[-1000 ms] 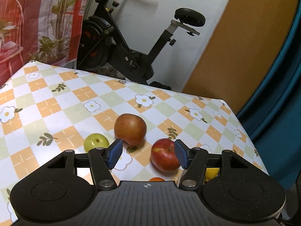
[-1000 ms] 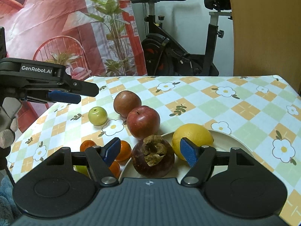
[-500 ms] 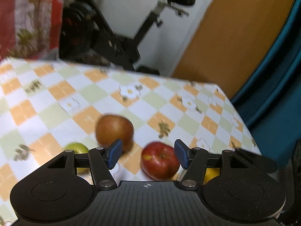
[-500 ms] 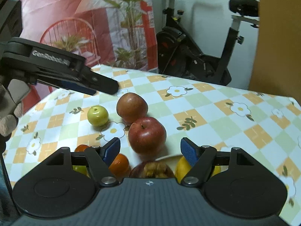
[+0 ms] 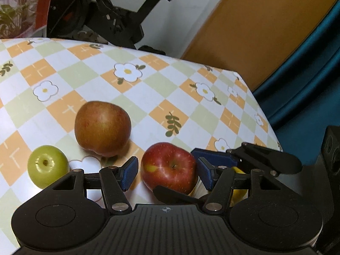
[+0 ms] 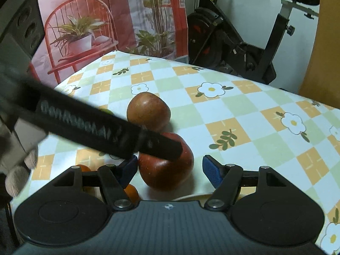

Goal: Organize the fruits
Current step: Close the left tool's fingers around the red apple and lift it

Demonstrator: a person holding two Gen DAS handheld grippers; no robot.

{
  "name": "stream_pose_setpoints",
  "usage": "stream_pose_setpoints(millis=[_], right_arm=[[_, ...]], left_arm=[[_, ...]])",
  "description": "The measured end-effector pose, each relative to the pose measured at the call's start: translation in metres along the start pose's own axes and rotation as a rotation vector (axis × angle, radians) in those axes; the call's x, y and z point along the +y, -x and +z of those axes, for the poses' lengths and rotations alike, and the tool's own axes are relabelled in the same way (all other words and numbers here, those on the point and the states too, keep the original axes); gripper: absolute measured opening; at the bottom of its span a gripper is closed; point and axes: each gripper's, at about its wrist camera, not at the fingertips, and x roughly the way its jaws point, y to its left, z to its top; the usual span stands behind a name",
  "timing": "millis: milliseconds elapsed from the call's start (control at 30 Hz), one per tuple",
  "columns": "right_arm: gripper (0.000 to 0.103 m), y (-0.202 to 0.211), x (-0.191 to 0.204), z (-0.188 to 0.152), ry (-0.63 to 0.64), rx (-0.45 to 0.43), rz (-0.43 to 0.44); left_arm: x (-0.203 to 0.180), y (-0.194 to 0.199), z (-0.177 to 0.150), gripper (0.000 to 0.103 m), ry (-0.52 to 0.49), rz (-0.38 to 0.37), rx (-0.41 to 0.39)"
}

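Red apple [image 5: 169, 167] lies on the worktop [image 5: 89, 78] near its right edge, between the spread blue pads of the left tool [image 5: 166, 173], which do not press it. The left tool points forward and down over the fruit. The right tool [image 6: 169, 169] is also open, and the same apple sits between its pads; the left tool's body crosses in front of this view. A brown-red apple [image 5: 103, 127] lies just behind, and a green apple [image 5: 47, 165] is to the left. Compared with a second ago, both tools have come closer to the red apple, and the left tool now reaches across the right view.
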Motion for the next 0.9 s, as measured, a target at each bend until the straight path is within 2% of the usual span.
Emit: stream_pose_setpoints(millis=[333, 500, 900], right_arm=[[0.066, -0.011, 0.001, 0.003, -0.014, 0.056, 0.008], [0.064, -0.010, 0.000, 0.003, -0.038, 0.056, 0.008], [0.064, 0.027, 0.006, -0.002, -0.035, -0.061, 0.007]], left_arm=[[-0.001, -0.009, 0.001, 0.064, -0.001, -0.014, 0.009], [-0.002, -0.007, -0.001, 0.065, -0.008, -0.012, 0.002], [-0.031, 0.030, -0.005, 0.063, -0.045, -0.016, -0.081]])
